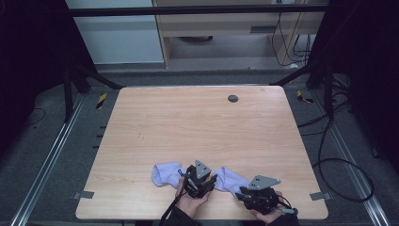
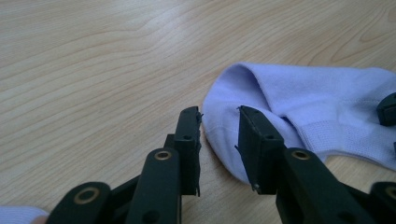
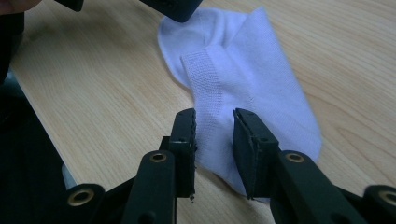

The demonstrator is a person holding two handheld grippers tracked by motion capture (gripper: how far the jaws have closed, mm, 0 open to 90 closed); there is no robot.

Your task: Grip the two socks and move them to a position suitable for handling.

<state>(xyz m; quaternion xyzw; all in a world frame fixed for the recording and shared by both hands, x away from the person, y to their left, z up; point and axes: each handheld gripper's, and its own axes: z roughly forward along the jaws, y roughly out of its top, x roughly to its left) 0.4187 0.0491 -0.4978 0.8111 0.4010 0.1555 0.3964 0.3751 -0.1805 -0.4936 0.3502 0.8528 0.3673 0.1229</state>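
Observation:
A pale lavender sock (image 1: pixel 230 180) lies flat near the table's front edge, between my two grippers. My left gripper (image 1: pixel 207 182) is at its left end. In the left gripper view the jaws (image 2: pixel 219 112) stand apart over the sock's rounded edge (image 2: pixel 303 102), with flat fabric showing in the gap. My right gripper (image 1: pixel 249 194) is at the sock's near right end. Its jaws (image 3: pixel 215 113) straddle the sock (image 3: pixel 252 79) just below the ribbed cuff band, and the pads do not press on it. A second lavender sock (image 1: pixel 167 173) lies to the left of my left hand.
The wooden table (image 1: pixel 197 122) has a small grey round cap (image 1: pixel 233 98) near its far edge. Its front edge runs close beneath both hands. Black frame posts and cables stand on the floor to either side.

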